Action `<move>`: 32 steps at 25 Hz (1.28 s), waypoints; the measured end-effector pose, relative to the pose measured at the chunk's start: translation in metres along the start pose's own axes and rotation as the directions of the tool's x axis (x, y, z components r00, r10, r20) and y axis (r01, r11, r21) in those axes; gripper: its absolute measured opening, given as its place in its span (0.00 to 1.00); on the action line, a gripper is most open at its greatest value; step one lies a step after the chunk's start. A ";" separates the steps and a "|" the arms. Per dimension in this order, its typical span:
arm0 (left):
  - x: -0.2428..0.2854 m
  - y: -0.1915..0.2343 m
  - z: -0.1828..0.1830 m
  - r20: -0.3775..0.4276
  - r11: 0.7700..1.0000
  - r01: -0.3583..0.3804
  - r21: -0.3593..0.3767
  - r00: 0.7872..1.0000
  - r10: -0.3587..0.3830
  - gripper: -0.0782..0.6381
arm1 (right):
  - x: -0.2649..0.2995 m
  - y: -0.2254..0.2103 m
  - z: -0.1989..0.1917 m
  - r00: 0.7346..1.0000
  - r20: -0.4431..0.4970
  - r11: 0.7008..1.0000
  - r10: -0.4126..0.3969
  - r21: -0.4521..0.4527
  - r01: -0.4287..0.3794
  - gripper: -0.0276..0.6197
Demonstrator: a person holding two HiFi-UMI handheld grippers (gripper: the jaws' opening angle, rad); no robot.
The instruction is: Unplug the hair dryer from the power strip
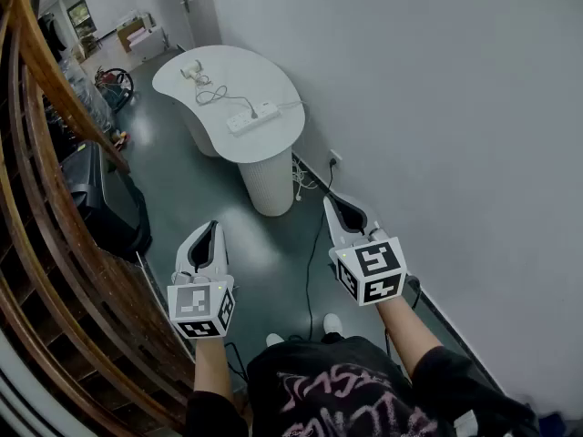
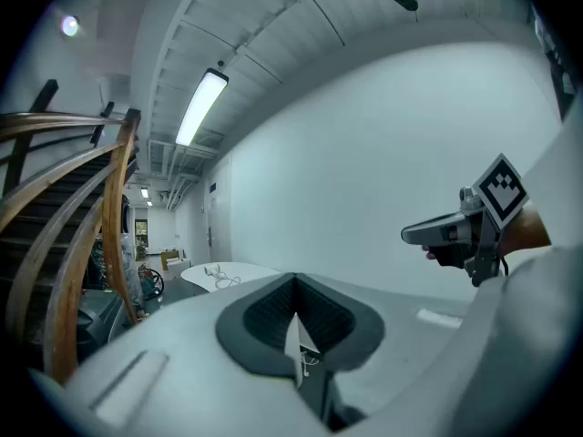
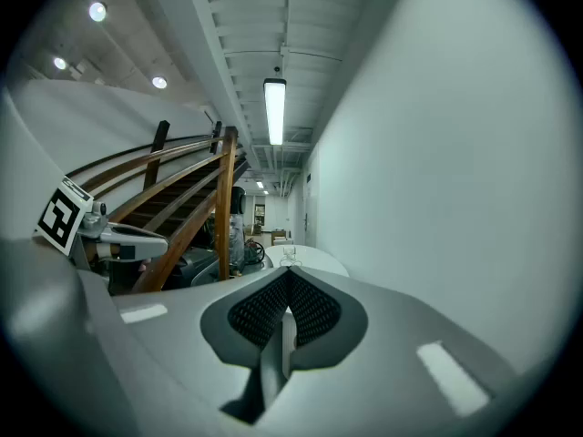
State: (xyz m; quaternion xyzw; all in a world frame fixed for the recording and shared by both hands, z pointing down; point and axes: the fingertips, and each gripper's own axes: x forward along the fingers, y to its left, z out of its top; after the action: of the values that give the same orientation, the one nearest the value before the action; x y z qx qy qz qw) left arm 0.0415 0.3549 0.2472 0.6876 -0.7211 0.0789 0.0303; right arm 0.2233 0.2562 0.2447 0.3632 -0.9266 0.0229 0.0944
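The person stands well back from the work, near a wooden stair railing [image 1: 55,198], with both tools raised in front of the body and aimed roughly level down the corridor. This reads as a carrying pose for the walk-up, not a reach.

The left gripper [image 1: 212,228] has its jaws brought together with nothing between them, and the right gripper [image 1: 335,204] is likewise fully closed and empty. Keeping them closed makes sense while there is nothing within reach to grasp.

The hair dryer [image 1: 191,70] lies on the far end of a white kidney-shaped table [image 1: 273,148], well apart from both tools. Its cord [image 1: 217,92] loops across the top to a white power strip [image 1: 252,117] near the table's nearer edge. A dark plug [image 1: 254,111] seems to sit in the strip, though at this range it is too small to be sure. The strip's own lead runs off the table toward a wall socket [image 1: 335,159].

The unplugging has not begun. The approach comes first, and then probably one tool steadying the strip while the other pulls the plug.
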 end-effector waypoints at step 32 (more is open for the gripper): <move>-0.021 0.024 -0.009 0.005 0.999 0.049 -0.010 0.999 -0.048 0.11 | 0.000 0.042 0.009 0.999 0.034 1.000 -0.028 0.002 0.028 0.06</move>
State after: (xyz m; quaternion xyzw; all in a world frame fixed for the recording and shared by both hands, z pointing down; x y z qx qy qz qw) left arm 0.0186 0.3779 0.2508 0.7049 -0.7047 0.0730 0.0339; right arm 0.1931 0.2860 0.2373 0.3767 -0.9228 0.0162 0.0788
